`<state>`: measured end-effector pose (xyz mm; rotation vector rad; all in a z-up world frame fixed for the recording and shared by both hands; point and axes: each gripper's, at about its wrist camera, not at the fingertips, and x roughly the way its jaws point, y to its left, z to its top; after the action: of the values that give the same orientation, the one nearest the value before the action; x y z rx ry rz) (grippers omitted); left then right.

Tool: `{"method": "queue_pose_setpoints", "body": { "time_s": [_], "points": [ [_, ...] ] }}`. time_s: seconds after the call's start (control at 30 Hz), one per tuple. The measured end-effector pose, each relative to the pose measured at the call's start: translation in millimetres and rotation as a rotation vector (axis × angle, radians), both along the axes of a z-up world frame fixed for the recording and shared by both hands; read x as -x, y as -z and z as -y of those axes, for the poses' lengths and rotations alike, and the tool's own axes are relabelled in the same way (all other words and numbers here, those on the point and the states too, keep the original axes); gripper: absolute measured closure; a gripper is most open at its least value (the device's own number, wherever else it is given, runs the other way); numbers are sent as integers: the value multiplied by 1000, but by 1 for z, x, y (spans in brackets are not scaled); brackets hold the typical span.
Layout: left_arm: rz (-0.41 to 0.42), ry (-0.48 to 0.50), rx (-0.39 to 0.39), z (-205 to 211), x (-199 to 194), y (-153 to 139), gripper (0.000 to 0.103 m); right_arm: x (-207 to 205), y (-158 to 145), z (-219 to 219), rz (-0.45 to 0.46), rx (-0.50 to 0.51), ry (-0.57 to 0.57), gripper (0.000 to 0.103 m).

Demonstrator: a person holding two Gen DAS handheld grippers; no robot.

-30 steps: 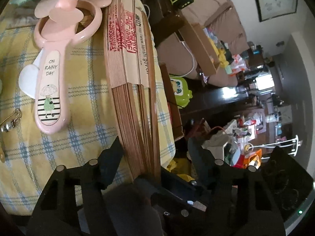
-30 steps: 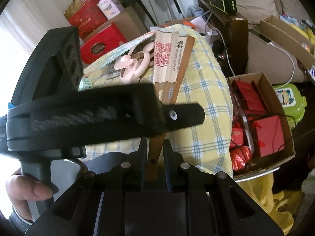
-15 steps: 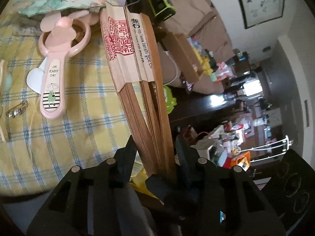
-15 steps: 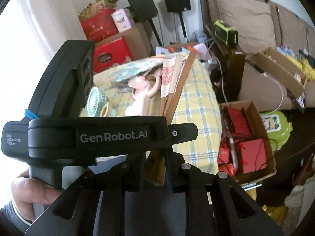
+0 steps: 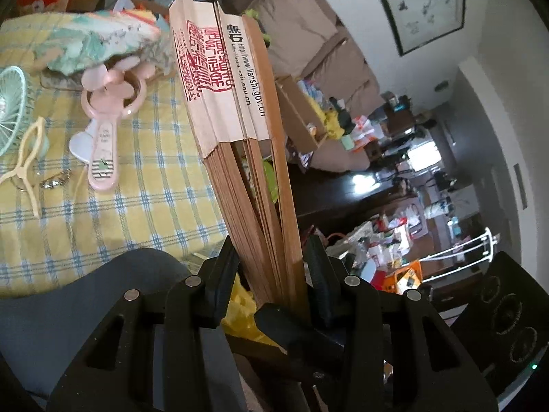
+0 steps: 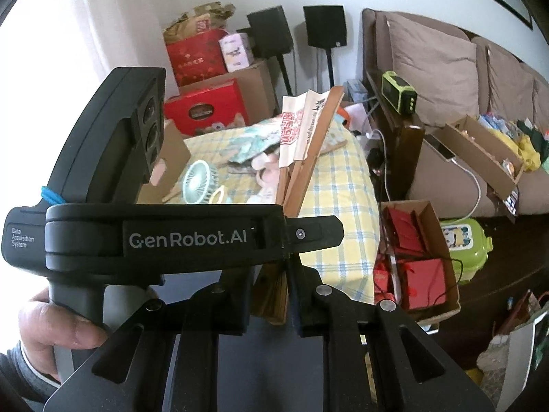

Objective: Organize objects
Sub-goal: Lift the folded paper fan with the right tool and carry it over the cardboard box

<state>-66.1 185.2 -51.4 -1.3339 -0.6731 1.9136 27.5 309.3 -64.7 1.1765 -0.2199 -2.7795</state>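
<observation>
Right wrist | cardboard box (image 6: 442, 226) — red packets inside | both grippers clamp folding fan (image 6: 302, 144)

A yellow checked cloth (image 5: 113, 226) covers the table, blue lines crossing it, and on it lies a pink handheld fan (image 5: 104, 130), a mint-green fan (image 5: 8, 116) at the left edge, a cream hair claw (image 5: 27, 158) beside it, a floral paper fan (image 5: 99, 41) further back
</observation>
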Motion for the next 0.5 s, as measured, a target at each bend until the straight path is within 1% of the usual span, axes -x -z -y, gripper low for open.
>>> {"method": "queue_pose_setpoints", "body": {
  "time_s": [0.13, 0.27, 0.33, 0.5],
  "points": [
    [-40, -51, -10, 26, -6, -15, 67, -1, -13, 12, -33, 3, -41, 86],
    [-69, -126, -22, 63, -7, -25, 67, 6, -25, 32, -64, 16, -120, 86],
    [-77, -181, -36, 86, -7, -28, 67, 13, -30, 44, -75, 17, -168, 86],
    [-96, -337, -55, 149, -2, -30, 67, 40, -40, 90, -93, 12, -316, 86]
  ]
}}
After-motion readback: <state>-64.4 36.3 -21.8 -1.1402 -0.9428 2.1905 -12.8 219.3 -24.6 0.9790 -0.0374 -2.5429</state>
